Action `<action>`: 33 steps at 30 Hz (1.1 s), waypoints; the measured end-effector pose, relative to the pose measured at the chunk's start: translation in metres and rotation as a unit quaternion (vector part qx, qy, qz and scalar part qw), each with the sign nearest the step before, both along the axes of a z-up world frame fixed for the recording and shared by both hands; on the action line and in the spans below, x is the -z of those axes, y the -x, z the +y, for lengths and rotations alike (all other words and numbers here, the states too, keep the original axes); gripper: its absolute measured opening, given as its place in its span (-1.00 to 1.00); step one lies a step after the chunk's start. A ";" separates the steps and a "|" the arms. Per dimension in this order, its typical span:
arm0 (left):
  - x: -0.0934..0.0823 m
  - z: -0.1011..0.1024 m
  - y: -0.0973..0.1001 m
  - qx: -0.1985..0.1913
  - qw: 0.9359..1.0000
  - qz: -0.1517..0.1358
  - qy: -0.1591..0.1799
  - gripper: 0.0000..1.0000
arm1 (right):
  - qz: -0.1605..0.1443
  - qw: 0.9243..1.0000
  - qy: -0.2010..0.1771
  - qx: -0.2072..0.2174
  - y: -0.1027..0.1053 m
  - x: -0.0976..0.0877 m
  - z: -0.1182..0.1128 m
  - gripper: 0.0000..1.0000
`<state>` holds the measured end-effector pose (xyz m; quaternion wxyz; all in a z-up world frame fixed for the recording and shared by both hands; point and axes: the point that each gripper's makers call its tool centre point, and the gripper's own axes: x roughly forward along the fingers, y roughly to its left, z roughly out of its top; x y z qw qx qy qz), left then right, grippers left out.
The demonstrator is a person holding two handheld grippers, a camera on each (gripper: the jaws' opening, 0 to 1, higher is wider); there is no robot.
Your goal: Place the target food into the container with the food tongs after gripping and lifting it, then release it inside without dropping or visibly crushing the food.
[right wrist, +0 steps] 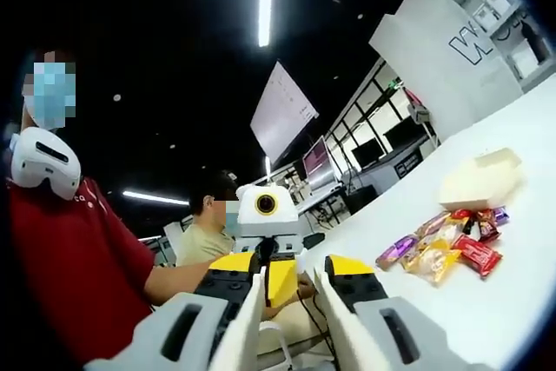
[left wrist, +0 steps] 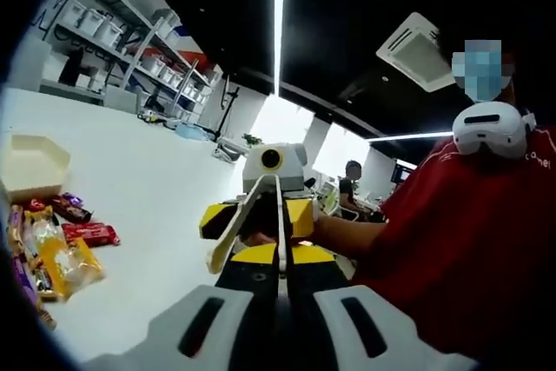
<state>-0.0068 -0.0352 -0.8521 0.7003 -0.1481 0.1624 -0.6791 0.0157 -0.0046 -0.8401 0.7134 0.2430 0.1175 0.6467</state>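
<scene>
While aloft, tongs [left wrist: 230, 232] far from snacks [left wrist: 61, 249]

Place: I read this as an open-plan office or lab.
Ceiling: black, with strip lights [left wrist: 280, 15] and a cassette air-conditioner [left wrist: 417, 51].
Storage: shelving [left wrist: 130, 36] stacked with bins.
Work area: white desk [left wrist: 156, 188], monitors [right wrist: 369, 152] behind.

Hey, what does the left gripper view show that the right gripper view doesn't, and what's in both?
Left gripper view: storage shelves with bins, a ceiling air-conditioner. Right gripper view: a hanging screen, wall lettering. Both: the snack packets, the cream container, the white table, the person in red, and the tongs in the right gripper.
</scene>
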 end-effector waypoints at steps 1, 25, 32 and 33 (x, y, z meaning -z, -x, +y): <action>-0.001 0.000 0.001 0.001 1.000 0.000 0.004 -0.97 | 0.003 1.000 -0.003 -0.002 0.001 -0.001 0.000 -0.49; -0.008 -0.001 0.003 -0.027 0.990 0.055 0.130 -0.99 | 0.022 0.999 -0.028 -0.012 0.005 -0.010 0.003 -0.38; -0.011 -0.002 0.003 -0.029 0.991 0.047 0.121 -0.97 | 0.029 0.999 -0.016 -0.016 0.003 -0.010 0.004 -0.50; -0.011 -0.002 0.003 -0.031 0.991 0.046 0.121 -0.97 | 0.028 0.999 -0.016 -0.016 0.003 -0.010 0.003 -0.52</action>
